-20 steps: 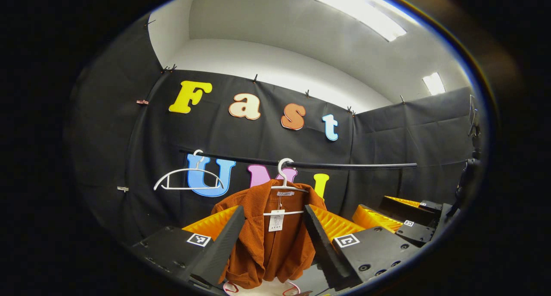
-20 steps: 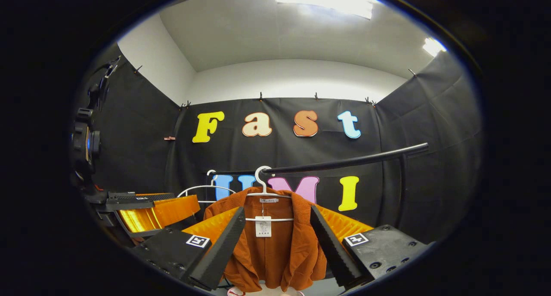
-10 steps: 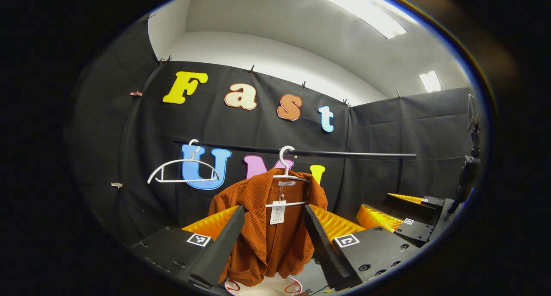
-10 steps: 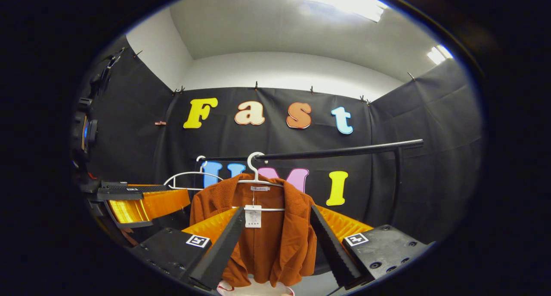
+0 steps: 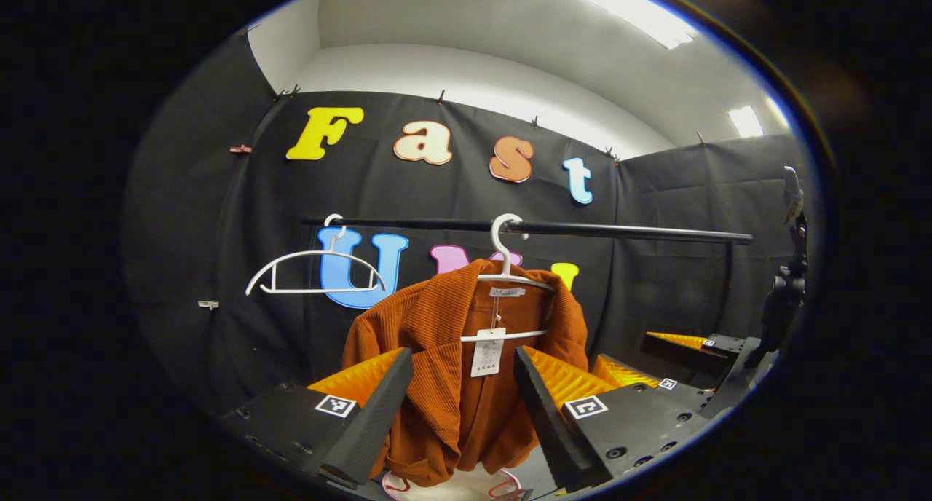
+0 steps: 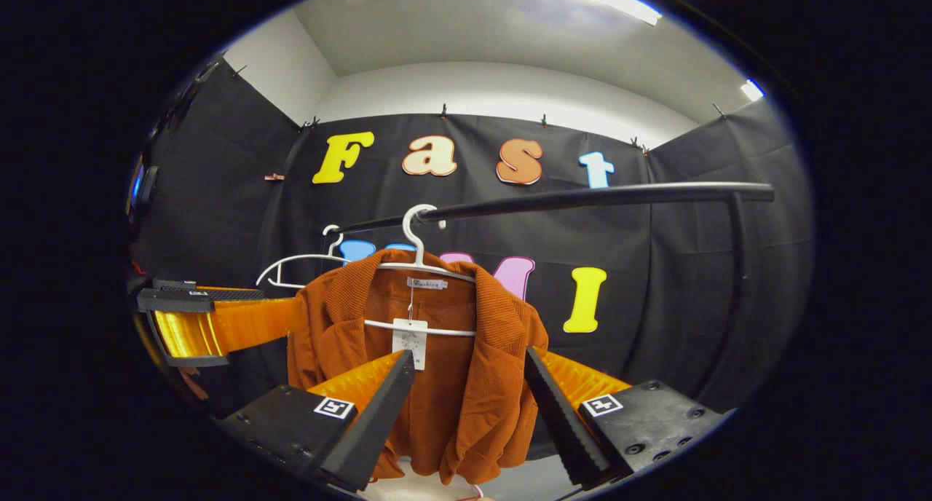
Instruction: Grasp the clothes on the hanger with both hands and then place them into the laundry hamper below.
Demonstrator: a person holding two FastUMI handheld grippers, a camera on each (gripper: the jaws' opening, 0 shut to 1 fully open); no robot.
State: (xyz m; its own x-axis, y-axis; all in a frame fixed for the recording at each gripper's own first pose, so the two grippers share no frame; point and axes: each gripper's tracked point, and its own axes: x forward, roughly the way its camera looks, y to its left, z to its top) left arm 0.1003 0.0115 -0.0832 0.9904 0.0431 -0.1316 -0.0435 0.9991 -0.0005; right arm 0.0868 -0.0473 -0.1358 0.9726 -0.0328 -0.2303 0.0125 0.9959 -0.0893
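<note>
A rust-orange corduroy jacket (image 5: 437, 341) (image 6: 480, 370) hangs on a white hanger (image 5: 504, 253) (image 6: 416, 246) from a black rail (image 5: 619, 231) (image 6: 582, 195), a paper tag dangling at its collar. My left gripper (image 5: 462, 355) is open, and the jacket's front shows between its black-and-orange fingers, a little beyond their tips. My right gripper (image 6: 470, 355) is open too, level with the jacket's chest. Each view catches the other gripper to the side: the right gripper (image 5: 655, 373) and the left gripper (image 6: 211, 326). The white rim of the hamper (image 5: 466, 486) (image 6: 429, 490) peeks out under the jacket.
An empty white hanger (image 5: 314, 268) (image 6: 298, 264) hangs on the rail left of the jacket. The rail's upright post (image 6: 735, 268) stands at the right. Black cloth walls close the booth behind and on both sides.
Both grippers have moved closer to the jacket, which looks larger now. The rail and hanger sit higher in both views. Both stay open.
</note>
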